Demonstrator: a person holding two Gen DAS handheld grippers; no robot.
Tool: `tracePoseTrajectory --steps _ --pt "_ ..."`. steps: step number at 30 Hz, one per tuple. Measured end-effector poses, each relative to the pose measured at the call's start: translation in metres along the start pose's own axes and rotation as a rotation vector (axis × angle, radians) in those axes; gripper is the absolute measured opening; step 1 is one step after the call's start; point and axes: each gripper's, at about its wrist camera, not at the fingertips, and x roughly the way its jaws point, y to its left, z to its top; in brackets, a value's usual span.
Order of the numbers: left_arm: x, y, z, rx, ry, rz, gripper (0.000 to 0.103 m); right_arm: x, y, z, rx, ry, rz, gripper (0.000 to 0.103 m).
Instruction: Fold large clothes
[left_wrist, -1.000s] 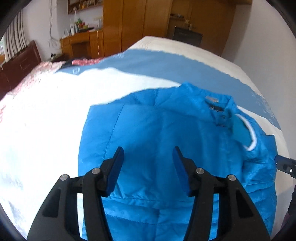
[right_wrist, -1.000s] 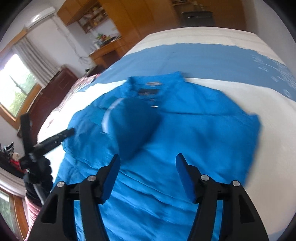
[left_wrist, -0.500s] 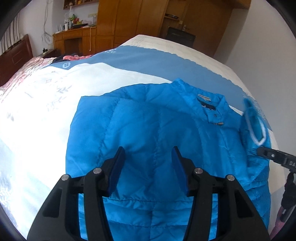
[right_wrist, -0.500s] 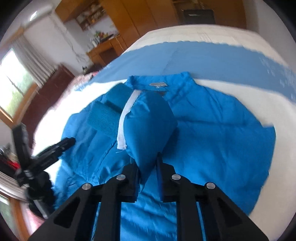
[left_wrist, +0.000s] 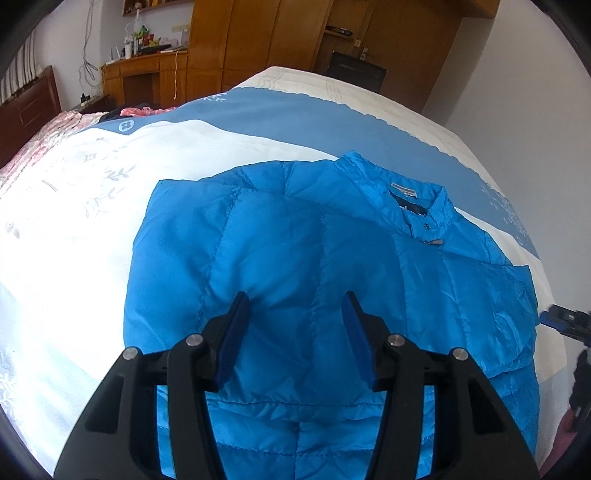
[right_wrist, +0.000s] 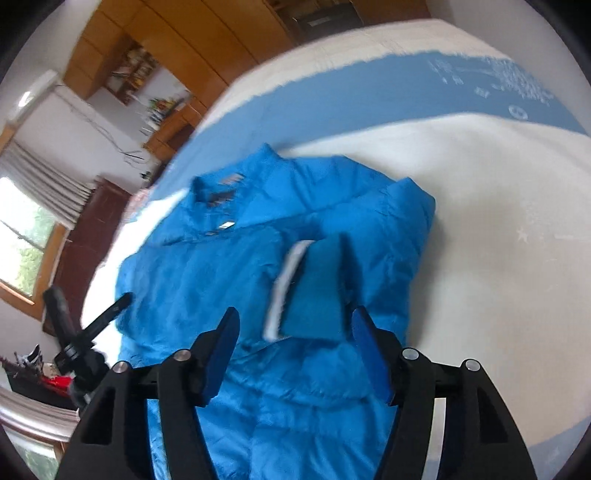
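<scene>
A bright blue puffer jacket (left_wrist: 295, 229) lies flat on the bed, its collar (left_wrist: 417, 199) toward the far right in the left wrist view. My left gripper (left_wrist: 295, 301) hovers open over the jacket's middle, nothing between its fingers. In the right wrist view the same jacket (right_wrist: 192, 277) shows one sleeve folded across its front. That sleeve's cuff (right_wrist: 317, 291), edged with a white band, lies between the spread fingers of my right gripper (right_wrist: 295, 321). The right jaws are opening and the pads do not press on the cuff.
The bed (left_wrist: 74, 240) has a white and blue cover (right_wrist: 480, 221). A black stand (right_wrist: 85, 332) rises beside the bed near the jacket's collar side. Wooden wardrobes (left_wrist: 258, 40) and a desk stand beyond the far end. A window is at the left.
Half a second ago my right gripper was shut on the sleeve and lifting it. It has carried the sleeve across the jacket and let go. The left gripper barely moved.
</scene>
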Motion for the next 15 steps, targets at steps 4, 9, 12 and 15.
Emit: tracePoseTrajectory --steps 4,9,12,15 --pt "0.002 0.001 0.000 0.003 -0.006 0.004 0.051 0.026 -0.006 0.008 0.044 0.037 0.029 0.054" --pt "0.001 -0.001 -0.001 0.016 -0.013 0.022 0.051 0.023 0.009 0.011 -0.010 -0.011 0.025 0.014" --pt "-0.006 -0.008 -0.002 0.036 -0.018 -0.025 0.051 0.002 0.009 0.010 -0.021 -0.073 0.012 0.013" --pt "-0.002 -0.014 -0.003 0.062 -0.010 -0.012 0.051 -0.012 -0.001 0.004 -0.013 -0.100 -0.070 0.013"
